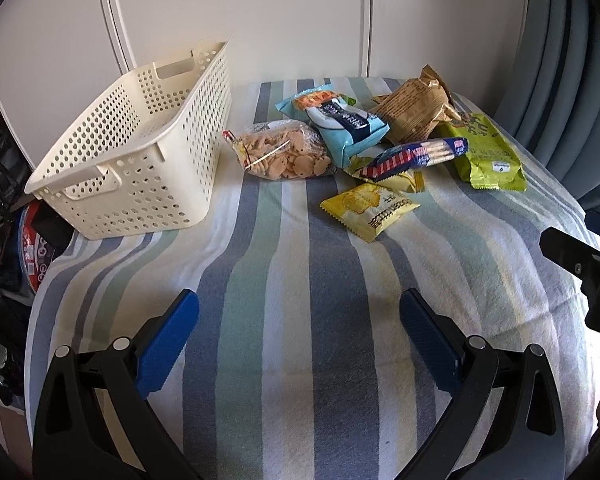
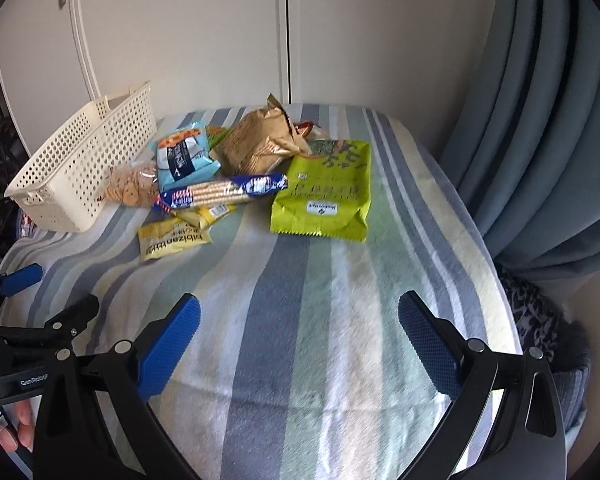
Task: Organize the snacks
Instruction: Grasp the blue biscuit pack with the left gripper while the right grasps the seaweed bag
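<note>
White cupboard doors (image 1: 300,12) close the background, with a blue-grey curtain (image 2: 548,152) hanging at three o'clock. Below them lies a striped cloth (image 1: 300,300) in blue, green, white and pale yellow, covering the whole work surface.

At ten o'clock in the left wrist view sits a cream perforated basket (image 1: 140,148), tilted, nothing visible inside it. Just beside its right wall starts the snack pile, at about twelve to one o'clock. Biggest is the lime-green bag (image 2: 324,192), lying flat at the pile's right edge. Behind it a crumpled brown bag (image 2: 256,144) leans up. A light-blue packet (image 1: 340,124) rests partly on a clear bag of small biscuits (image 1: 284,154), which lies nearest the basket. A long biscuit sleeve (image 1: 416,154) with blue ends lies across two yellow packets (image 1: 370,208), the nearer one alone on the cloth.

Left gripper (image 1: 300,344) hovers at six o'clock, jaws spread wide, holding nothing. Right gripper (image 2: 300,344) is likewise spread wide and empty, well short of the pile.
</note>
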The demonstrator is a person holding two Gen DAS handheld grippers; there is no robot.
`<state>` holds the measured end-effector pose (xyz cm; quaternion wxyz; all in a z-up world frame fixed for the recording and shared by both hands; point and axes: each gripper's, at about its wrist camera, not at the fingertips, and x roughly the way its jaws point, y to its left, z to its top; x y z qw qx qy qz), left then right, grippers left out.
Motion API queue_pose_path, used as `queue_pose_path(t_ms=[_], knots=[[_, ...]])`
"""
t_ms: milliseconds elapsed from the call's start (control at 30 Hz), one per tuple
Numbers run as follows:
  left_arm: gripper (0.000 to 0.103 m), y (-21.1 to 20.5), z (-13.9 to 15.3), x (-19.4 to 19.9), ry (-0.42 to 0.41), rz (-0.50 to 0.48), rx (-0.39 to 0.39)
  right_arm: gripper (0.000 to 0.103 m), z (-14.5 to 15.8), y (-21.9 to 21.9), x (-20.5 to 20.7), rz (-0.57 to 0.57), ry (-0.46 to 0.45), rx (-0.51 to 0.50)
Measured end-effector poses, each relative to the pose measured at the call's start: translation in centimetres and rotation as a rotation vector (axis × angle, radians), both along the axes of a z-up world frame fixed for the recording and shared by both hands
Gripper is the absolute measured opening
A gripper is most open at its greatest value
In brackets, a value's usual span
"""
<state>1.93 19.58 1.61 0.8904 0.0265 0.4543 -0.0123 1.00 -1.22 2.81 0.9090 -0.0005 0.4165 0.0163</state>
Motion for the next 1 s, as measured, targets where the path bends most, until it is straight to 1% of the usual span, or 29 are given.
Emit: queue_pose_path(t_ms=[100,300,633,733,900,1000], knots=[[0.101,0.0,0.7,0.1,-0.015,0.002,-0.004,0.098,0.3,-0.5,0.2,-0.01,-0.01,0.02],[0.101,-0.1,1.9,0.8,-0.043,0.007,-0.002,0.098,0.7,-0.7,0.2,-0.014,-0.04,0.019],[0.101,-0.6,2.4,2.3,-0.053,-0.001,0.003,0.098,1.3,-1.5,1.5,-0.008,-0.041,0.024],[0.101,-0.4,2.3,3.0,-0.043,-0.004,-0.018,0.098,1.4,-1.9,2.3,-0.01,-0.031,0.033],[0.101,0.2,2.0,4.6,-0.008,-0.003,-0.09,0.098,1.3,-2.1,4.3,0.0,-0.004,0.016],[0.101,0.2,1.9,5.2,-0.005,-0.002,-0.096,0.098,0.8,-2.0,5.6,0.005,0.018,0.001]])
